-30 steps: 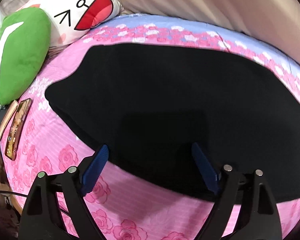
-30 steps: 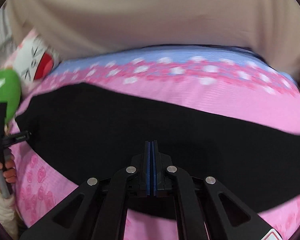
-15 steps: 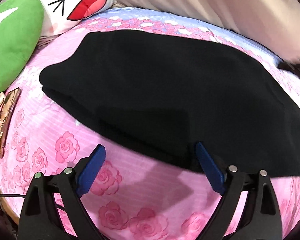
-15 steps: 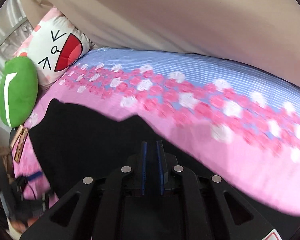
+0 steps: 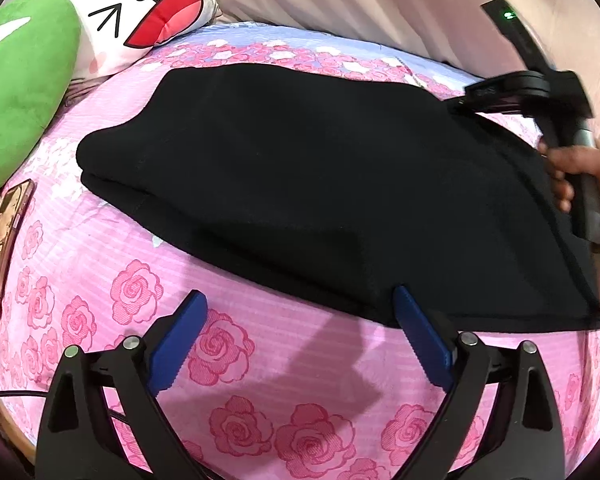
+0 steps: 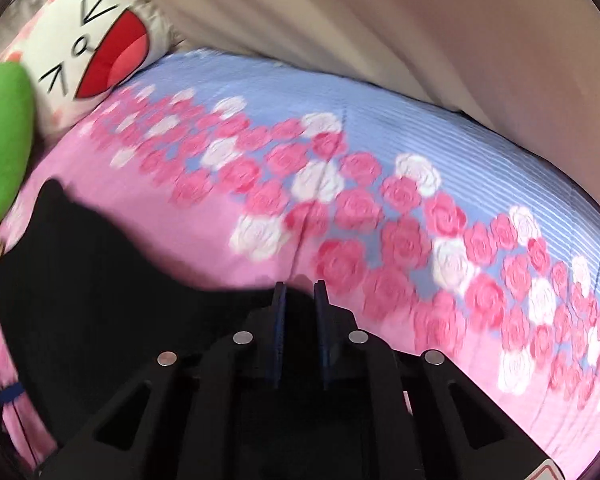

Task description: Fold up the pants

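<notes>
While the black pants [image 5: 320, 184] lie folded on the rose-print bed [image 5: 228, 344], their long axis runs crosswise to the left gripper [image 5: 296, 336]. Its jaws are spread wide and empty, the near hem just ahead of them. The right gripper [image 6: 300, 292], jaws barely parted and empty, hovers over the garment's far end.
</notes>
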`<action>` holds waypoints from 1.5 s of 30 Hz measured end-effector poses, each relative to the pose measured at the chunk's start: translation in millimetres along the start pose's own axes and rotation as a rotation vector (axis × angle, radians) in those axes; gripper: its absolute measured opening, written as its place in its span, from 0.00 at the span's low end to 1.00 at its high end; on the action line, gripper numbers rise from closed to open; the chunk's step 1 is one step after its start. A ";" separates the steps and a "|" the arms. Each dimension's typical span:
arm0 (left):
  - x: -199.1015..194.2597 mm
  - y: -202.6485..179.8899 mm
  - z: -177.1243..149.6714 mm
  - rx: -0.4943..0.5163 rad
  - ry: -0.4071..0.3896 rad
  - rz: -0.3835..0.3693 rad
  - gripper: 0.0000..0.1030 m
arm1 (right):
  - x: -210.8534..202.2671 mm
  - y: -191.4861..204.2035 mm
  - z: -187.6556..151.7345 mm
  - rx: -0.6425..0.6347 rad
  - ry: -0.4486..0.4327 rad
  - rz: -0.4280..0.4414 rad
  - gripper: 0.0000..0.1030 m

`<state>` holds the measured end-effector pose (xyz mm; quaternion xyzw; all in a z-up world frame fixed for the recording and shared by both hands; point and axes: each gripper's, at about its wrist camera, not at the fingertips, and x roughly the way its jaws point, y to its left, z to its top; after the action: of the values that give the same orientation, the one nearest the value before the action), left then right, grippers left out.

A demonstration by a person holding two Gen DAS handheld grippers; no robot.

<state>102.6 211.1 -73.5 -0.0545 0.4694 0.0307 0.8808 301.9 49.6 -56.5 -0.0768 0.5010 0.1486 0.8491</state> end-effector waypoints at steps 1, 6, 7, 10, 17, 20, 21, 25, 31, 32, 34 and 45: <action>-0.8 1.7 0.4 -0.004 0.001 -0.008 0.89 | -2.0 3.2 1.7 -0.009 -0.001 -0.016 0.13; -23.0 15.6 -5.2 -0.029 -0.031 -0.011 0.89 | -74.0 30.7 -30.7 -0.075 -0.197 -0.082 0.28; -28.0 19.4 -5.6 -0.037 -0.040 -0.006 0.89 | -83.0 41.2 -42.5 -0.102 -0.197 -0.063 0.28; -46.5 37.3 -2.7 -0.080 -0.067 0.023 0.89 | -94.6 76.6 -73.6 -0.160 -0.187 0.079 0.22; -72.3 36.5 0.0 -0.095 -0.117 0.093 0.89 | -73.1 113.6 -101.6 -0.147 -0.105 0.121 0.16; -82.0 26.1 -4.1 -0.072 -0.134 0.083 0.89 | -108.8 96.9 -132.6 -0.110 -0.148 0.099 0.17; -83.7 23.0 -4.7 -0.062 -0.137 0.081 0.89 | -111.6 91.6 -142.2 -0.100 -0.145 0.075 0.18; -77.5 6.4 -0.9 -0.035 -0.121 0.061 0.89 | -132.2 48.2 -184.4 -0.014 -0.132 0.018 0.18; -75.6 -3.5 -6.4 -0.070 -0.089 0.063 0.89 | -145.4 70.3 -195.4 -0.125 -0.138 0.091 0.22; -79.2 -0.5 -9.7 -0.075 -0.089 0.070 0.89 | -141.8 87.3 -186.2 -0.166 -0.137 0.128 0.22; -87.6 8.8 -17.8 -0.078 -0.090 0.073 0.89 | -137.3 114.5 -171.2 -0.230 -0.147 0.184 0.22; -103.8 41.9 -58.2 -0.048 -0.055 0.103 0.89 | -52.7 221.2 -96.8 -0.397 -0.053 0.260 0.23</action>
<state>-7.6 245.1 -22.4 -0.0505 0.4463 0.0885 0.8891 125.1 222.1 -53.4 -0.1733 0.4451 0.3542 0.8040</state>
